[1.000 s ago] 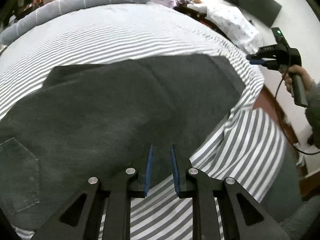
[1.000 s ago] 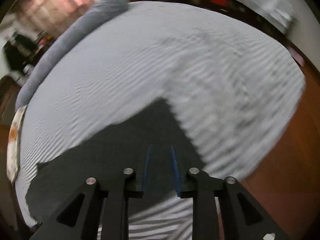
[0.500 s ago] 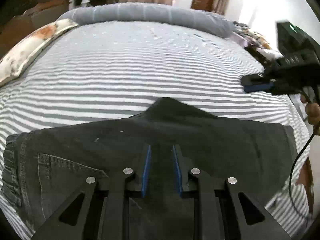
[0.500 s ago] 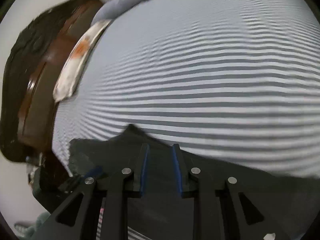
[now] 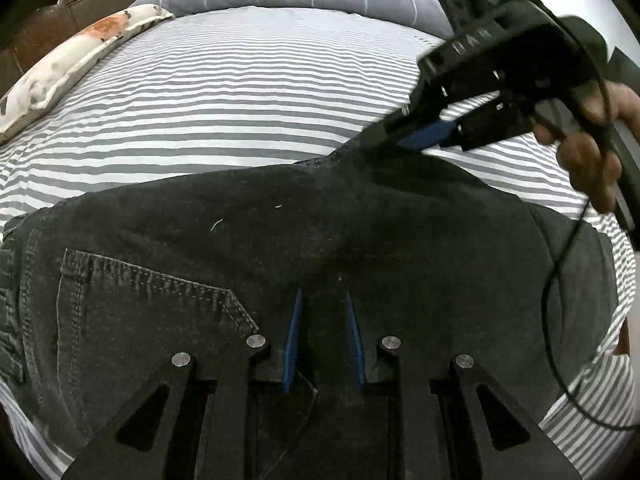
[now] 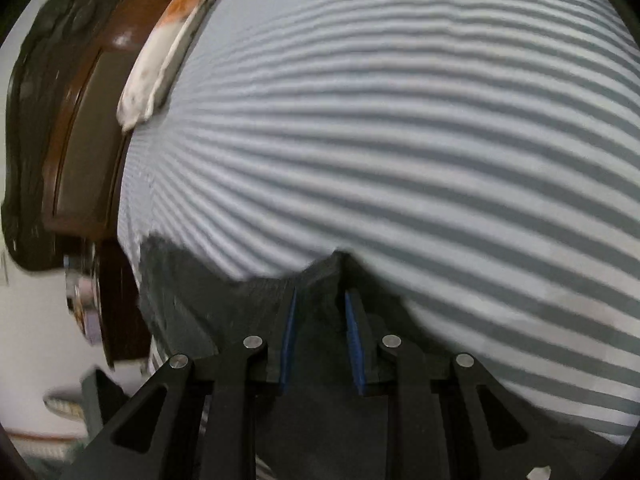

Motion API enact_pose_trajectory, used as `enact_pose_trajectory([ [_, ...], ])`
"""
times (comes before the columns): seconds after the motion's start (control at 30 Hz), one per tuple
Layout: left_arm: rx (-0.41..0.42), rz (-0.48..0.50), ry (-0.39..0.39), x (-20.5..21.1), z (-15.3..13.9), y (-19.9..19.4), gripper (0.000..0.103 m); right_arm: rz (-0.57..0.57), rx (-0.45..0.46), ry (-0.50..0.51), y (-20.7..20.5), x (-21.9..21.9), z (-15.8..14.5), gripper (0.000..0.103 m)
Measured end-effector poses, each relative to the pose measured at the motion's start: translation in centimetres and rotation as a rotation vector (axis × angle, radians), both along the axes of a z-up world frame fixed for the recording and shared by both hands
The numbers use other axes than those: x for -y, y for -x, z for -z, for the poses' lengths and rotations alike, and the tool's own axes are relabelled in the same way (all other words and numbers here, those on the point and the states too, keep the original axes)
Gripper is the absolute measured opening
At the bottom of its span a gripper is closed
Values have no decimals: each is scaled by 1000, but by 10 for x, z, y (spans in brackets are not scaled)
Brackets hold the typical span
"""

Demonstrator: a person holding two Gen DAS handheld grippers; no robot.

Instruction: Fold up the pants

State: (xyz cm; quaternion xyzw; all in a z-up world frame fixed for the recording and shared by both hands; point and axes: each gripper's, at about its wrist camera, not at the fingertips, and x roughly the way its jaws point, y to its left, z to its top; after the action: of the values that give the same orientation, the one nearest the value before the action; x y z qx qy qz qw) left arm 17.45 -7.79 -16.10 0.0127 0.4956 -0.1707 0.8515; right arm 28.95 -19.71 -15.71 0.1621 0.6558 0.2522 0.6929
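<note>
Because I want the fold carried over as one flat layer, both grippers are clamped on the dark pants (image 5: 360,240), which lie across the striped bed (image 5: 240,100). My left gripper (image 5: 322,340) pinches the near edge; my right gripper (image 6: 320,332) pinches the far peak, lifting it off the sheet.
</note>
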Motion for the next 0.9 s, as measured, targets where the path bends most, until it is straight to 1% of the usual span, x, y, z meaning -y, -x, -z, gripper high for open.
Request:
enact_pose_trajectory([
  [0.03, 1, -4, 3, 0, 0, 1, 23, -39, -2, -9, 4, -3, 1, 23],
  [0.13, 1, -13, 12, 0, -1, 1, 23, -102, -5, -34, 12, -8, 6, 23],
  [0.2, 3, -14, 11, -2, -1, 4, 23, -75, 20, -42, 9, -7, 8, 23],
  [0.27, 6, -14, 12, -6, -2, 5, 23, -24, 30, -74, 3, -4, 9, 23],
  [0.3, 6, -16, 16, -6, -2, 5, 23, -2, 40, -91, -1, -3, 7, 20],
  [0.33, 5, -23, 27, -6, -3, 5, 23, 8, 70, -95, -4, -3, 2, 10],
  [0.4, 8, -49, 52, -11, -6, 3, 23, -3, 123, -54, -5, -6, -6, 7],
  [0.43, 49, -76, 48, -15, -13, 6, 23, -7, 162, -23, -3, -6, -11, 7],
  [0.47, 106, -87, 31, -16, -21, 9, 23, -10, 196, -10, -1, -7, -16, 6],
  [0.5, 141, -92, 22, -18, -25, 11, 23, -15, 232, 6, 1, -9, -20, 6],
  [0.53, 178, -95, 18, -19, -31, 14, 24, -12, 243, 16, 1, -9, -20, 6],
  [0.57, 190, -93, 19, -20, -32, 15, 24, -6, 244, 21, 0, -8, -18, 6],
  [0.63, 143, -70, 24, -18, -26, 14, 24, 6, 234, 32, -4, -6, -8, 5],
  [0.7, 94, -56, -13, -14, -15, 12, 24, -5, 223, 49, -7, -8, 1, 5],
  [0.77, 66, -48, -43, -12, -7, 9, 24, 18, 205, 41, -9, -6, 7, 5],
  [0.8, 56, -44, -54, -10, -3, 7, 24, 14, 203, 40, -9, -5, 6, 5],
  [0.87, 65, -40, -70, -8, -2, 7, 24, 16, 197, 52, -8, -1, 1, 6],
  [0.9, 68, -39, -75, -7, -1, 8, 24, 17, 209, 64, -7, 1, -3, 13],
])
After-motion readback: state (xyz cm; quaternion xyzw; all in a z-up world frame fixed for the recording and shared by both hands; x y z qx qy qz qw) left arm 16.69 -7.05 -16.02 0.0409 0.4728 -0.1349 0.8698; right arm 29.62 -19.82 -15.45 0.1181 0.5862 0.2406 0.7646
